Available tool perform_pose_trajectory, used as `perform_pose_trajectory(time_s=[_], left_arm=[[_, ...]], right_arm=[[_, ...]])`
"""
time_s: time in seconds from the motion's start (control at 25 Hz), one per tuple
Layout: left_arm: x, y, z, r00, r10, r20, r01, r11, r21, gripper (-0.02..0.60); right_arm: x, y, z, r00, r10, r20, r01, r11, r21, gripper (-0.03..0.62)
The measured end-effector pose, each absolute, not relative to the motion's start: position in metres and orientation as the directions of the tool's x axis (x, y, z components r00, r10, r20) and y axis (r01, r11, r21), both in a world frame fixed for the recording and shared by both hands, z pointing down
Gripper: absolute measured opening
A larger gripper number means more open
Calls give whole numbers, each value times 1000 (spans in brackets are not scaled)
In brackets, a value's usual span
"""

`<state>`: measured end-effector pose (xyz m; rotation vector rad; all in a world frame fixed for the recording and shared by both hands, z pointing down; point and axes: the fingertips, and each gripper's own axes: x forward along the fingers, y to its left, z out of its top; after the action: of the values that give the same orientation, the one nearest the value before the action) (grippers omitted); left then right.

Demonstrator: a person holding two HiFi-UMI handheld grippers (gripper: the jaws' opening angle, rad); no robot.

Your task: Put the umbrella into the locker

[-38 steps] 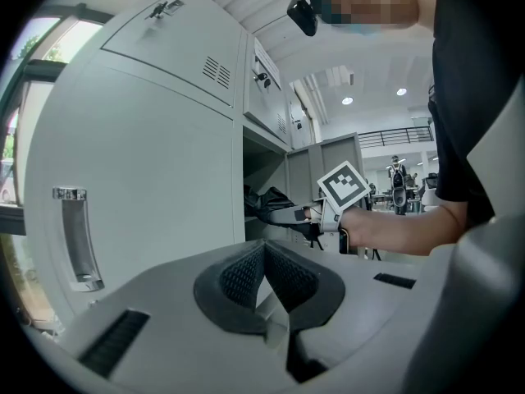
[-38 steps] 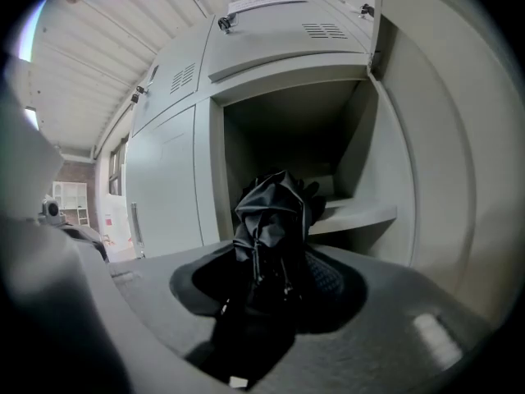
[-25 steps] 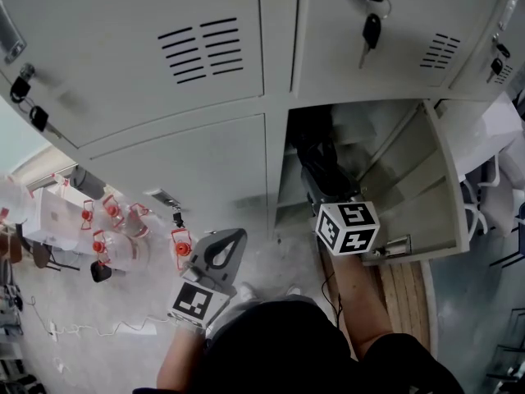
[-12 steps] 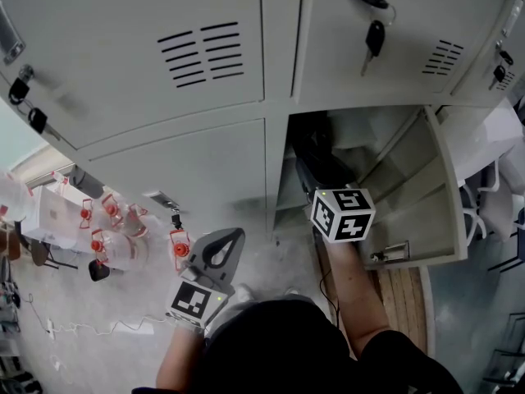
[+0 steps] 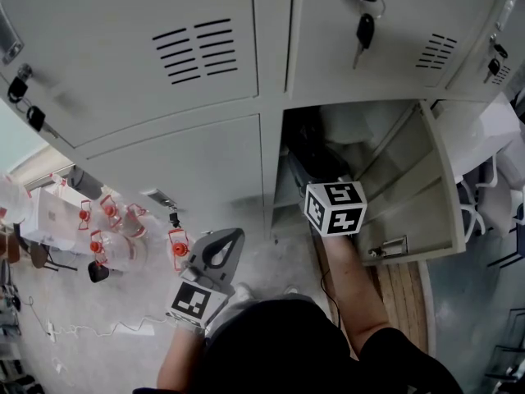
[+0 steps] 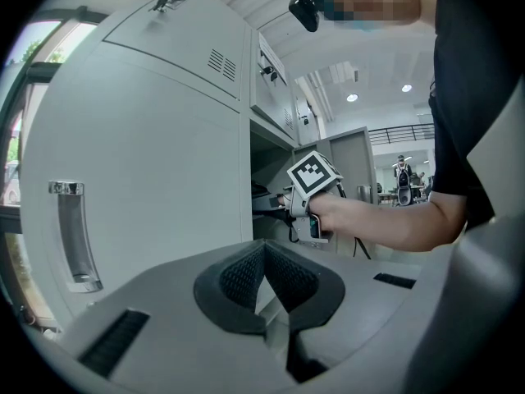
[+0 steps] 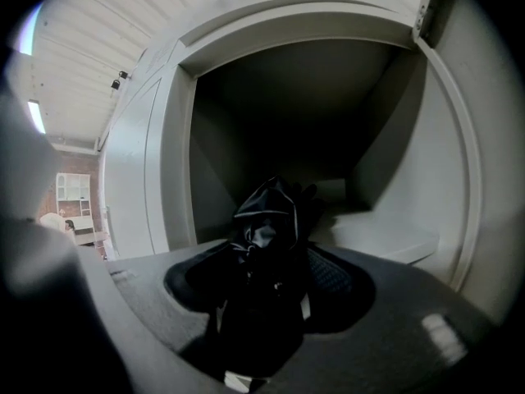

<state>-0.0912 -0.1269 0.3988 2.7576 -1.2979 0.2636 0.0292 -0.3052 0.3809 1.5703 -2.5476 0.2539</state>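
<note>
Right tongs (image 7: 271,273) are opening, releasing the umbrella (image 7: 267,220) inside the locker (image 7: 394,245) (left tongs (image 6: 264,281) closed, empty); next, probably back straight out

- Locker (image 5: 205,162): smooth, matt, pale grey painted metal.
- Umbrella (image 7: 267,236): black cloth, faint sheen on its folds.
- Left claw (image 6: 264,253): matt grey plastic; pads (image 6: 238,276) dark, finely ribbed.
- Floor (image 5: 131,302): rough, speckled grey.
</note>
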Motion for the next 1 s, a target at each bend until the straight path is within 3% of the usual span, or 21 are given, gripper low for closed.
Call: perform_pose_trajectory(time_s=[0.44,0.8,1.0], left_arm=[[-92,-120,402,628,-753,195,-769,-639,9,6],[-80,-123,406,660,-725,198,-743,-669,24,6],[-70,-123,408,682,-704,198,-722,-691,30,6]], right_arm=[[38,-284,383,-412,-897,159,-911,411,-39,256],[59,-243,409,-397,-894,208,-917,394,-61,256],[70,-229,414,-364,-910,199,-931,358,-62,217]])
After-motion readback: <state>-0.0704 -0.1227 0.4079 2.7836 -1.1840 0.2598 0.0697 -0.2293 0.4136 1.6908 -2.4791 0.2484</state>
